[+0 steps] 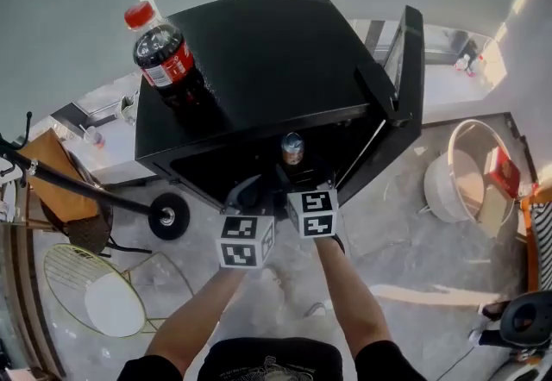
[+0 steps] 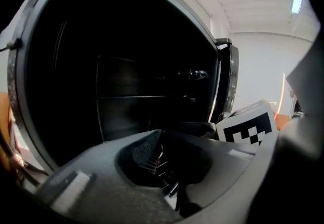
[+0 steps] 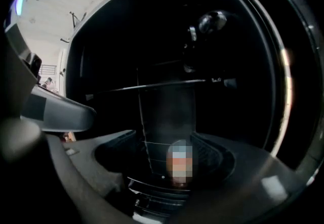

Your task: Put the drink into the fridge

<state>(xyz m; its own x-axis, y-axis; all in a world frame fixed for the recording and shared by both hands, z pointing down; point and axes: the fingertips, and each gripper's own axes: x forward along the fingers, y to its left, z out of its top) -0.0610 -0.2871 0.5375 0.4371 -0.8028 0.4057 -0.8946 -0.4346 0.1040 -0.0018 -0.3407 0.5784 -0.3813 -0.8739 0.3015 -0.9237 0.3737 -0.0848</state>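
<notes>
- The black fridge [image 1: 276,52] has its door [image 1: 410,95] swung open to the right, and both of my claws are at its mouth.
- My right claw [image 3: 167,147] is clamped on a dark, smooth, cylindrical can [image 3: 167,111]. From the head view, its shiny top [image 1: 292,146] sits just under the front edge of the fridge top, at the opening.
- My left claw [image 2: 164,159] is only narrowly parted, with one ribbed pad showing and nothing in the gap. It hangs just to the left of the right one, facing the dark interior.
- One thin shelf [image 3: 152,86] crosses the cavity ahead of the can.
- A second drink stands upright near the front-left corner of the fridge top: a plastic cola bottle [image 1: 164,56] with a red cap and a red label. That makes two drinks, one bottle and one can.
- I count two marker cubes, the left [image 1: 245,241] and the right [image 1: 315,214], close together.
- On the grey mottled floor to the right of the door is a round white tub [image 1: 457,177] with a red box [image 1: 502,171] at its rim.
- To the left are a wire-framed stool with a round white seat [image 1: 103,302] and a black pole ending in a wheel [image 1: 168,215].
</notes>
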